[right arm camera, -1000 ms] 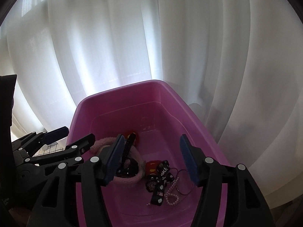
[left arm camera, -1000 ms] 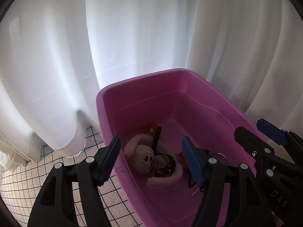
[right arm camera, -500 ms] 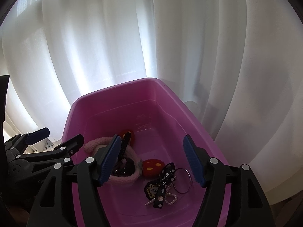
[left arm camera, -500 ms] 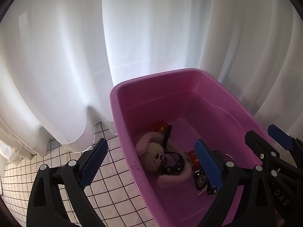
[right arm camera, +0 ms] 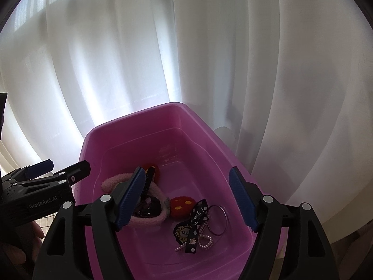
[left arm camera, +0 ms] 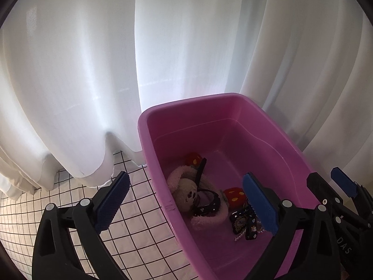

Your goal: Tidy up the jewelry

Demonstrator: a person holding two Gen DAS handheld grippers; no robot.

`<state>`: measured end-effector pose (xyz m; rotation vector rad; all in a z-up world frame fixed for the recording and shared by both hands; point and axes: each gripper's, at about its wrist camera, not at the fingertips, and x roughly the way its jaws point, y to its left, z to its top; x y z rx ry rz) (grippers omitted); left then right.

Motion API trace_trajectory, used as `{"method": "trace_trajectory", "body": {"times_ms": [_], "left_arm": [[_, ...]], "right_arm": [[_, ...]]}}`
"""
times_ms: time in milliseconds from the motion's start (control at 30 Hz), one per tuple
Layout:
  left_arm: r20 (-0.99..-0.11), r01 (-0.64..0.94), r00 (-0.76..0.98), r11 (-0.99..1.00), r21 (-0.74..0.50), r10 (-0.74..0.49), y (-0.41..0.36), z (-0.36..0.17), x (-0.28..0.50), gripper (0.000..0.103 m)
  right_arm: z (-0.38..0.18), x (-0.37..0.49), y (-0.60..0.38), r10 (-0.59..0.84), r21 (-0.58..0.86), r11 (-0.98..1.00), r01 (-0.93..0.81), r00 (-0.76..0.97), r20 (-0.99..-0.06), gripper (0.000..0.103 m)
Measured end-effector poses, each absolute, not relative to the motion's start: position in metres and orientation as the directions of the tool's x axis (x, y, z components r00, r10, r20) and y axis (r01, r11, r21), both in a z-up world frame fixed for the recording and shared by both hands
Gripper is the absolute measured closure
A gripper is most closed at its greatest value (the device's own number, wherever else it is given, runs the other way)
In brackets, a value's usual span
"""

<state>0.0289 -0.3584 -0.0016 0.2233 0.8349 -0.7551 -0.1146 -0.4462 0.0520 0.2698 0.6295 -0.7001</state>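
Observation:
A pink plastic tub [left arm camera: 186, 107] [right arm camera: 144, 119] holds the jewelry. Inside lie a fluffy pink headband with a plush face [left arm camera: 186, 192] [right arm camera: 149, 220], a black studded band [left arm camera: 209, 206], two red plush clips [left arm camera: 234, 194] [right arm camera: 181, 206], a black ribbon bow [right arm camera: 198, 217], a pearl bracelet [right arm camera: 206, 240] and a metal ring [right arm camera: 218, 220]. My left gripper [left arm camera: 186, 205] is open and empty, straddling the tub's left wall. My right gripper [right arm camera: 186, 198] is open and empty above the tub's contents.
White curtains [left arm camera: 93, 58] [right arm camera: 256, 58] hang close behind and around the tub. A white cloth with a black grid [left arm camera: 139, 233] covers the surface left of the tub. The other gripper shows at the right edge of the left wrist view [left arm camera: 338, 193] and at the left edge of the right wrist view [right arm camera: 46, 182].
Both grippers have drawn back and up from the tub. The left gripper has shifted left, so its left finger now hangs outside the tub over the grid cloth. Both stay open.

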Motion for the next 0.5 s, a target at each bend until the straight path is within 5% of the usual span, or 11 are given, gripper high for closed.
{"method": "trace_trajectory", "body": {"times_ms": [500], "left_arm": [[-0.750,0.696,0.434,0.715,-0.073,-0.499,-0.351,0.008,0.018,0.007]], "right_arm": [[0.054,-0.119,-0.428,-0.505,0.015,0.751,0.660,0.589,-0.631,0.032]]}}
